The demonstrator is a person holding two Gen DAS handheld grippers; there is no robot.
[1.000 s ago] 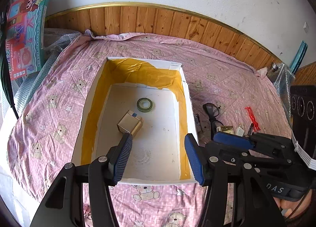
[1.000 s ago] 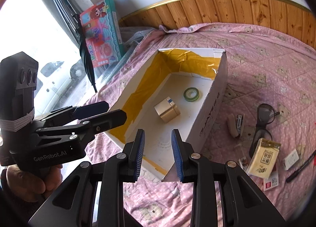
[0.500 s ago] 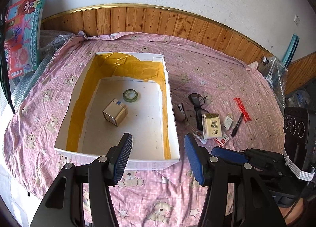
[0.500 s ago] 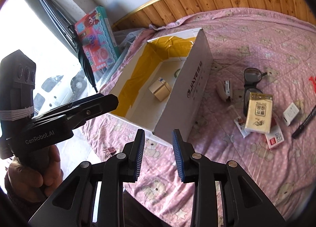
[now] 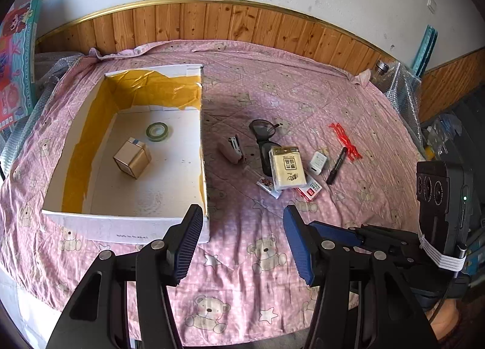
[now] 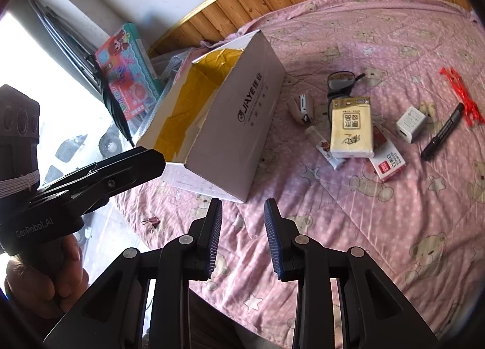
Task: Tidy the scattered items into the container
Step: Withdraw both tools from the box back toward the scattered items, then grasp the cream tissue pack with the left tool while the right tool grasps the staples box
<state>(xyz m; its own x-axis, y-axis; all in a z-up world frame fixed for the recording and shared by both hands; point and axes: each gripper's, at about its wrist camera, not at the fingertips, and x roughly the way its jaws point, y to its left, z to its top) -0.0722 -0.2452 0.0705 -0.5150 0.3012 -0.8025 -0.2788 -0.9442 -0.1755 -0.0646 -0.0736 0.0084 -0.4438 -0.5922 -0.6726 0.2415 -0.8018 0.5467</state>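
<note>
A white cardboard box (image 5: 127,229) (image 6: 242,124) with a yellow lining lies open on the pink bedspread. Inside it sit a small gold tin (image 5: 132,159) and a green tape roll (image 5: 157,131). Right of the box lie scattered items: a stapler (image 5: 232,149), black glasses (image 5: 262,129), a tissue pack (image 5: 287,167) (image 6: 351,127), a white charger (image 5: 318,163), a black marker (image 5: 336,165) and red clips (image 5: 345,141). My left gripper (image 5: 244,241) hovers open above the bed's near edge, empty. My right gripper (image 6: 242,236) is also open and empty, short of the box's near corner.
A wood-panelled wall runs behind the bed. A colourful toy box (image 6: 128,71) leans at the left by bubble wrap. A small binder clip (image 6: 150,222) lies on the bedspread near the left edge. A hand (image 6: 45,276) holds the left gripper's handle.
Both grippers have pulled back from the box and swung right, bringing the scattered items into view. The right gripper's jaws have opened a little wider.
</note>
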